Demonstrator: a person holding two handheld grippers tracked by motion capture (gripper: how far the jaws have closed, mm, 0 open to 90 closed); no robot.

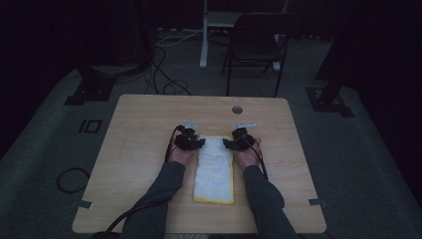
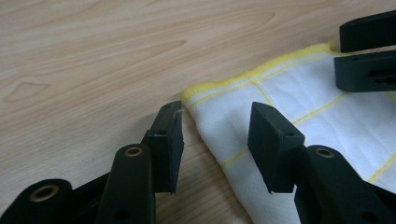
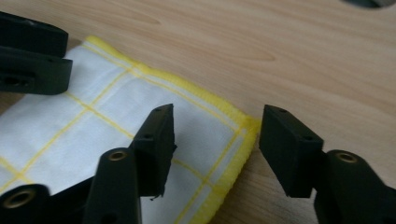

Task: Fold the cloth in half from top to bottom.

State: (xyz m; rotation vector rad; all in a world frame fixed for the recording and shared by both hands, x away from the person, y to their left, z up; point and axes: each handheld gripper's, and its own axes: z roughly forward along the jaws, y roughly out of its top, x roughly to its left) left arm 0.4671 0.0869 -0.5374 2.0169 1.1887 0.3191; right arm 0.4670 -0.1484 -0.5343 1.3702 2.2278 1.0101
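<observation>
On the counter: your folded white cloth with yellow grid lines and a yellow hem [image 1: 214,170] lies flat on the light wooden counter [image 1: 139,144], long side running away from you, roughly at the middle.
Cloth's far end: both far corners sit between your two grippers; the near end, with its yellow edge, lies close to your side of the counter.
Left gripper: your black left gripper [image 2: 215,140] is at the cloth's far left corner, jaws spread apart and holding nothing. In the left gripper view one jaw is over bare wood just beside the yellow hem, the other over the white fabric, so the corner lies in the gap.
Right gripper: your black right gripper [image 3: 215,140] is at the far right corner, jaws likewise parted and empty. In the right gripper view one jaw is over the fabric, the other over bare wood past the hem.
Contact: you cannot tell whether the jaw tips touch the cloth or the counter.
Behind the counter: a black folding chair [image 1: 256,42] stands on the grey floor, well apart.
</observation>
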